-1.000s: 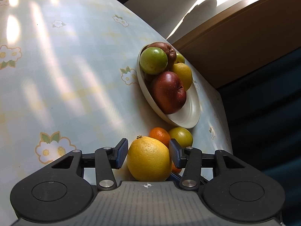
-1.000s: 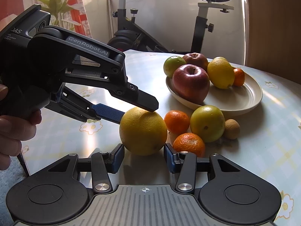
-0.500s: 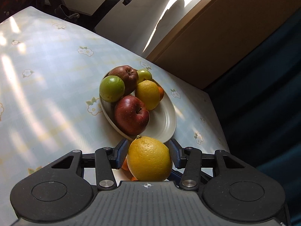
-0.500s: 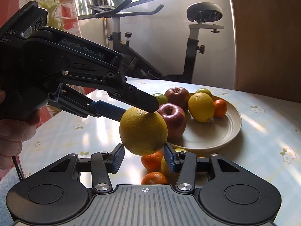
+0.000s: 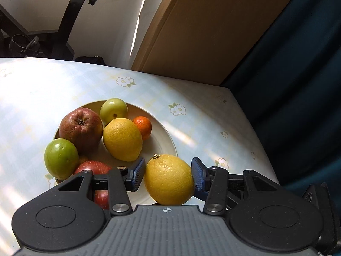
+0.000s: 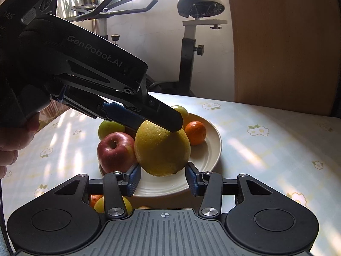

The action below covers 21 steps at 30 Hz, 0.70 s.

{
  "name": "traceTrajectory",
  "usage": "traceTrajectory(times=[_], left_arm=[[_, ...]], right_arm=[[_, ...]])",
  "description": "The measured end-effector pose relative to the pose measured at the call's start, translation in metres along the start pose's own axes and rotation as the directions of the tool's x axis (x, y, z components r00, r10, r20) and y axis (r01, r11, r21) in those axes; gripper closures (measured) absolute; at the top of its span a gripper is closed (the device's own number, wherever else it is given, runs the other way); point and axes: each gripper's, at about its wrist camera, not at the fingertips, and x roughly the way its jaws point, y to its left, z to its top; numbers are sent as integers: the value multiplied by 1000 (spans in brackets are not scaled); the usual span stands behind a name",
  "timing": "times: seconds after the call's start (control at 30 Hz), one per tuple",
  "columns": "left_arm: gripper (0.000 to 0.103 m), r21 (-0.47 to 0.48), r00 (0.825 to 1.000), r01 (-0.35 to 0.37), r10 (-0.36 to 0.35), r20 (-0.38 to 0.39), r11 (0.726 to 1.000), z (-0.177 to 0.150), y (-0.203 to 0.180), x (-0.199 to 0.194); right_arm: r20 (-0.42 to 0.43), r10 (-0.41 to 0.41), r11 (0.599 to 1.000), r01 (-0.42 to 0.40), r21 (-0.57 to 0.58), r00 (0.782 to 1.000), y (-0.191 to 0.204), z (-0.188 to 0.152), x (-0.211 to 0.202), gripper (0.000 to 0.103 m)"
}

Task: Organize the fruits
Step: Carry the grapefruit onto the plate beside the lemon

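Both hands in: the left hand-held gripper (image 5: 168, 173) and right hand-held gripper (image 6: 163, 178) each clamp the big yellow citrus fruit (image 5: 169, 180), aloft over the cream round plate (image 5: 164, 140). Pale floral-checked desk (image 5: 191, 111), black exercise bike (image 6: 191, 42) behind, sunlit.

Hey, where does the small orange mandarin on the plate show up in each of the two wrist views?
Left wrist view: the mandarin sits left of centre, at the back of the plate, behind the plated lemon.
Right wrist view: the mandarin is just right of centre, on the plate's far right side, beside the held yellow citrus.
Shared landmark: the cream plate.
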Motion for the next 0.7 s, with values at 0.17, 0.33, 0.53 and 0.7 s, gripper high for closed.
traceTrajectory(times=[0.17, 0.33, 0.53, 0.7], left_arm=[[53, 31, 1000, -23, 24, -18, 999, 24, -9, 24], [53, 24, 999, -30, 31, -42, 999, 32, -9, 40], [54, 9, 998, -52, 52, -44, 999, 39, -3, 48], [55, 22, 997, -56, 57, -58, 998, 37, -2, 49]], right_arm=[[-31, -15, 1000, 15, 6, 999, -22, 10, 16, 61], [-62, -33, 999, 32, -25, 998, -32, 13, 31, 60], [-64, -60, 997, 57, -47, 996, -32, 17, 37, 60], [-66, -81, 996, 78, -47, 995, -32, 20, 38, 59]])
